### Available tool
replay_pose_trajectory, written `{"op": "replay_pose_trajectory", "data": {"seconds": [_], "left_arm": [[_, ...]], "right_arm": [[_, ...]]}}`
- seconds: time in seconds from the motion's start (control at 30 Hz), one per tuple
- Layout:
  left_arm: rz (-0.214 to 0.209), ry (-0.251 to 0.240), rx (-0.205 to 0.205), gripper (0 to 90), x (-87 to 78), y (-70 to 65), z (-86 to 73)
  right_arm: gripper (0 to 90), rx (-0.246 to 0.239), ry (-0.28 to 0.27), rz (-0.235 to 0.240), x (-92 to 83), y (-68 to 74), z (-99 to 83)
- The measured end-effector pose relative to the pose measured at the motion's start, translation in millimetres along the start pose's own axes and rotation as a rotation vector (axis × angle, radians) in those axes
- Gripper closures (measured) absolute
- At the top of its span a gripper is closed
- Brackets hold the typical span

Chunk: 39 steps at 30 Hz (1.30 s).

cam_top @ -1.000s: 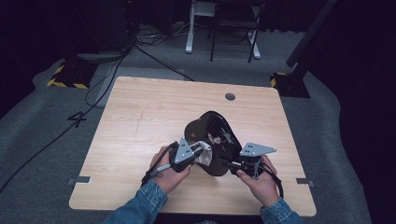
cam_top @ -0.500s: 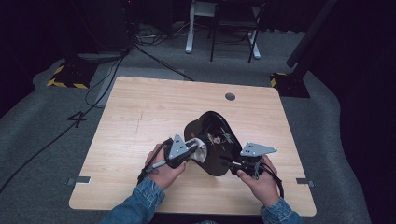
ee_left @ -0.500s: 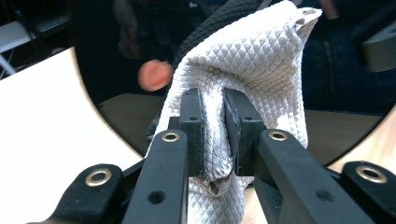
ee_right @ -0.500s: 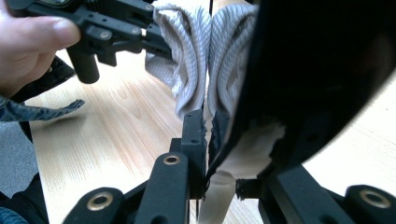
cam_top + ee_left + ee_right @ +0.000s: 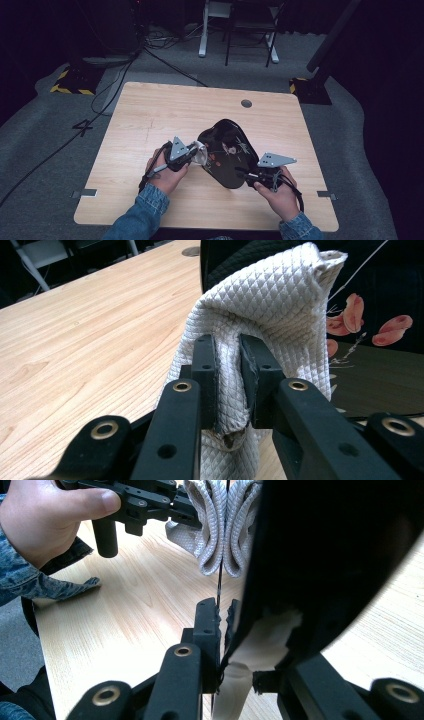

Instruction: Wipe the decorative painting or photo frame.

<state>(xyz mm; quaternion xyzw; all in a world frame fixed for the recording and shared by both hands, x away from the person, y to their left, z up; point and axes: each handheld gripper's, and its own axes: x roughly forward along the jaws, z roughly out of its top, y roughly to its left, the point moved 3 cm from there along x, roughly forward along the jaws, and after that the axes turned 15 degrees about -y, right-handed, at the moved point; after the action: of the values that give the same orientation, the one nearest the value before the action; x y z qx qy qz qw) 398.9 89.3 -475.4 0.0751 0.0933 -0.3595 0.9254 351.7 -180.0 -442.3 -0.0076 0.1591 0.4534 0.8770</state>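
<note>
High view: my right gripper (image 5: 248, 175) pinches the rim of the stiff, glossy, likely slippery black tray (image 5: 227, 150), tilted above the table (image 5: 150, 115); my left gripper (image 5: 196, 154) jaws clamp the soft cloth (image 5: 260, 305) against it.

Quilted cloth (image 5: 260, 305), glossy black tray (image 5: 227, 155)

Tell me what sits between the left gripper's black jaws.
A white quilted cloth, pinched between the left gripper jaws, seen in the left gripper view.
</note>
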Motion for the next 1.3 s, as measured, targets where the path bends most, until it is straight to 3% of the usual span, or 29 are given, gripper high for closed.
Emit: {"op": "replay_pose_trajectory", "data": {"seconds": [0.23, 0.83, 1.07, 1.3], "left_arm": [[-0.041, 0.013, -0.008, 78.0, 1.9, -10.3, -0.5], [-0.175, 0.03, 0.058, 77.1, 8.9, -61.5, 9.7], [-0.179, 0.027, 0.052, 77.8, 8.9, -60.3, 9.5], [-0.146, 0.027, 0.052, 77.9, 8.5, -50.0, 7.7]], "right_arm": [[77.9, -0.001, 0.002, -0.001, -0.1, -0.1, 0.0], [78.1, 0.007, 0.005, -0.01, -1.1, -2.5, 0.0], [78.4, 0.009, 0.002, -0.009, -1.2, -3.0, -0.1], [78.4, 0.011, -0.001, -0.01, -1.4, -3.4, -0.4]]}}
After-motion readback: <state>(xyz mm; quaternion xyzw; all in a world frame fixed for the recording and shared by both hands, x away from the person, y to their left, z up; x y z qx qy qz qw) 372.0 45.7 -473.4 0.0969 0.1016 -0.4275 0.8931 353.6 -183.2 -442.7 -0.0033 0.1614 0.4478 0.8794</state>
